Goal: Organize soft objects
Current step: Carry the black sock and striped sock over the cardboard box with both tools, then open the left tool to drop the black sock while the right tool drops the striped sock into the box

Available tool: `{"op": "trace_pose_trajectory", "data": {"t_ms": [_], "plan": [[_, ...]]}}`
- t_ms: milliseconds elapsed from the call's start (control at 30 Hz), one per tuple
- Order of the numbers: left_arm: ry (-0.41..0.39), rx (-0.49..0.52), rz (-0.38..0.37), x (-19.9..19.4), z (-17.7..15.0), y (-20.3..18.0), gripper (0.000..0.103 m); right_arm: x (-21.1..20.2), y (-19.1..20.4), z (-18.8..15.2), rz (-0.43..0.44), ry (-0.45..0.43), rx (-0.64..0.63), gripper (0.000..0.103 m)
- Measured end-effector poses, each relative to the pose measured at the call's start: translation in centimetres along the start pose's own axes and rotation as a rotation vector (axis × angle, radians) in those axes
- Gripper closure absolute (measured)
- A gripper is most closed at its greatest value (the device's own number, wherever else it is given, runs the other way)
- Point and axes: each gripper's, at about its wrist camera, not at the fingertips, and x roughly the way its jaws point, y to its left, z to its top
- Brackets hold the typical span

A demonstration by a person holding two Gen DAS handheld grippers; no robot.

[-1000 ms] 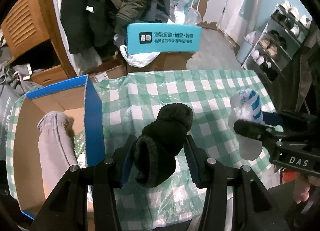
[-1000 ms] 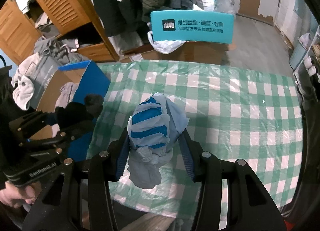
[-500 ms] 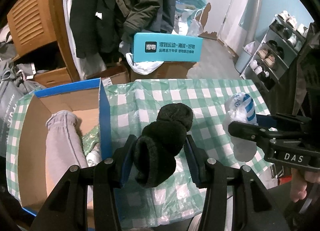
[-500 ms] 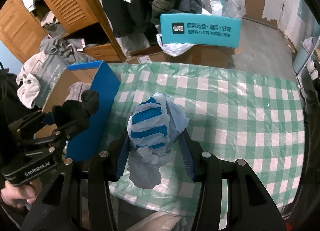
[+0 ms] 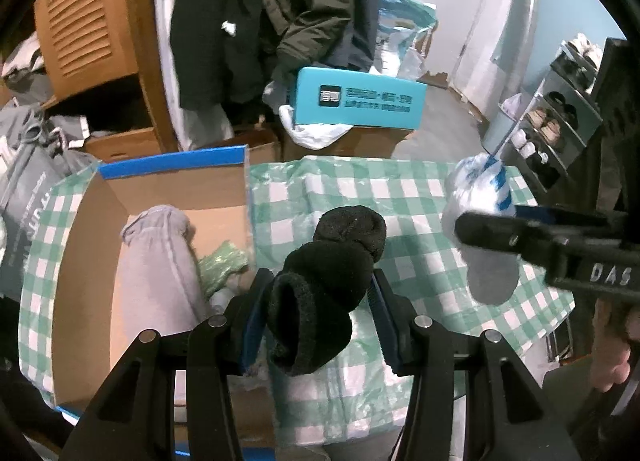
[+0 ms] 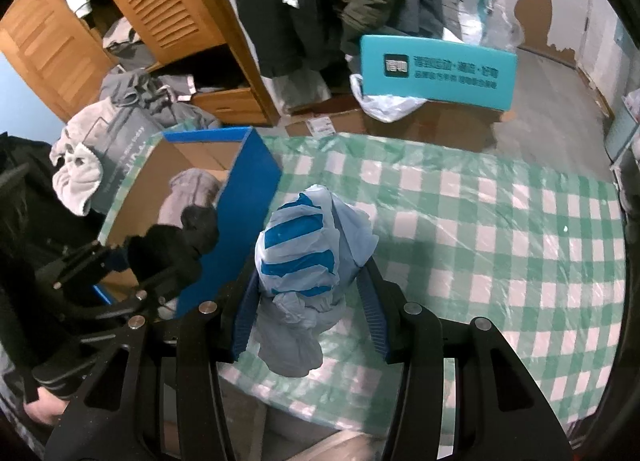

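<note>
My left gripper is shut on a rolled black sock and holds it above the table beside the right wall of the blue-edged cardboard box. The box holds a grey rolled garment and a green item. My right gripper is shut on a blue-and-white striped cloth bundle, held above the green checked tablecloth. The bundle also shows in the left wrist view. The left gripper with the black sock shows in the right wrist view, over the box.
A teal box stands on cartons beyond the table's far edge. Dark coats hang behind, next to a wooden wardrobe. A shoe rack stands at the right. A grey bag lies left of the box.
Both grippers have moved left toward the box with their loads. The box now shows more fully in both views, and the black sock is nearer its right wall.
</note>
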Motion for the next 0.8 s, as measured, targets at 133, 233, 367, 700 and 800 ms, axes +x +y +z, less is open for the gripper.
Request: {"op": "trace_pose_trajectory", "data": {"t_ms": [133, 233, 367, 700, 800], "plan": [[0.004, -0.033, 0.009, 0.0, -0.2, 1.9, 0.054, 0.3, 1.5, 0.9, 0.016, -0.009, -0.009, 0.056], [-0.003, -0.06, 0.015, -0.3, -0.3, 3.4, 0.054, 0.5, 2.5, 1.4, 0.026, -0.015, -0.021, 0.056], [-0.006, -0.091, 0.017, -0.7, -0.5, 5.2, 0.054, 1.3, 4.4, 2.0, 0.046, -0.011, -0.043, 0.056], [-0.007, -0.131, 0.057, -0.8, -1.1, 9.0, 0.054, 4.2, 8.9, 3.2, 0.058, 0.04, -0.115, 0.055], [0.0, -0.151, 0.063, -0.7, -1.4, 10.4, 0.054, 5.1, 10.3, 3.5, 0.064, 0.051, -0.139, 0.055]]}}
